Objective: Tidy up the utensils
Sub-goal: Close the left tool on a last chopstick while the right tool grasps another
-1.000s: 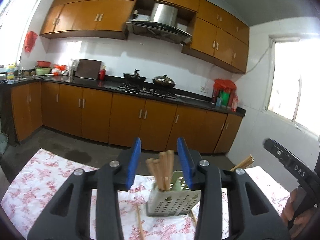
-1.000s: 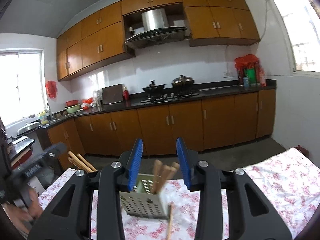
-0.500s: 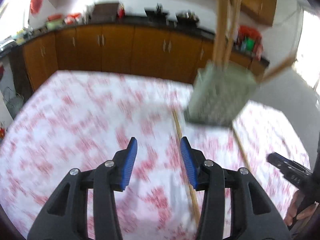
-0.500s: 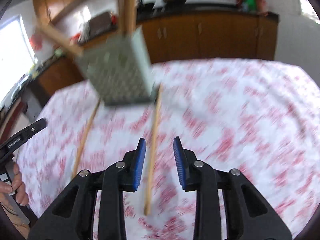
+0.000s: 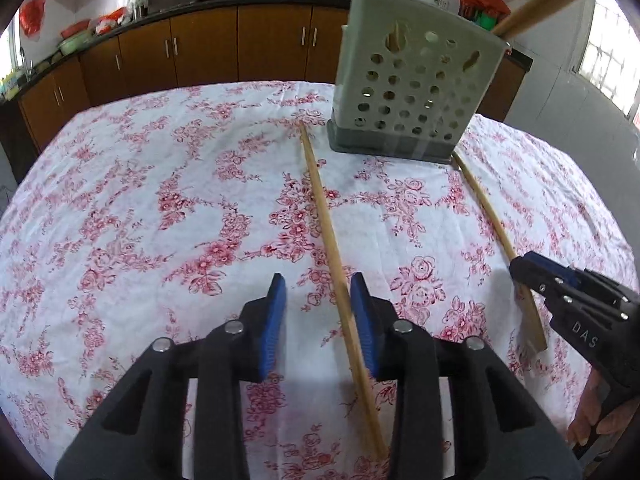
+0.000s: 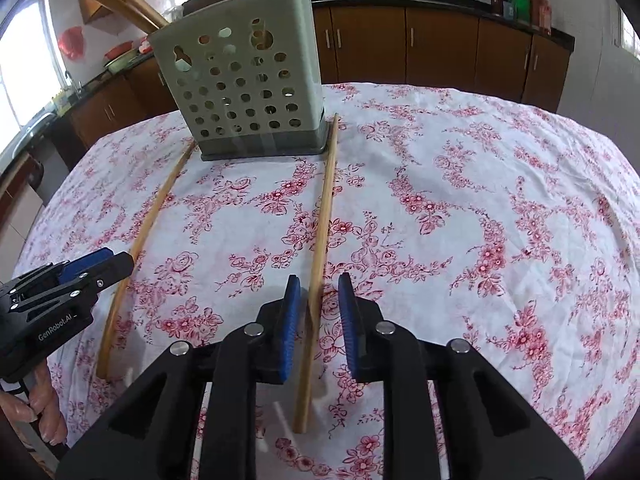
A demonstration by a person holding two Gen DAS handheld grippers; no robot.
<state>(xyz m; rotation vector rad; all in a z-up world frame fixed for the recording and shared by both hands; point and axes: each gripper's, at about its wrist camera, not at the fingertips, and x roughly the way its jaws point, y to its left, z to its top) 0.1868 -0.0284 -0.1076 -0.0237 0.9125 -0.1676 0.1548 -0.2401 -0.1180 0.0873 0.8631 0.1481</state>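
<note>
A bench covered by a white cloth with red flowers is shown from two wrist cameras. A grey perforated holder stands upright at its far side, with several chopsticks sticking out of the top.

Two more chopsticks lie flat on the cloth, well apart, each with its far end just beside the holder's base. The left chopstick runs from the holder's left corner toward the viewer. The left hand-held gripper is seen low over it, its blue pads apart, with the stick lying between them close to the right pad. Whether that pad touches the stick cannot be told.

The right chopstick lies beside the holder's other corner. The right hand-held gripper is held over it with pads apart, the stick passing between them and not clamped.

Each gripper is also visible at the edge of the other's view, held by a hand. Brown kitchen cabinets are seen behind the bench.
</note>
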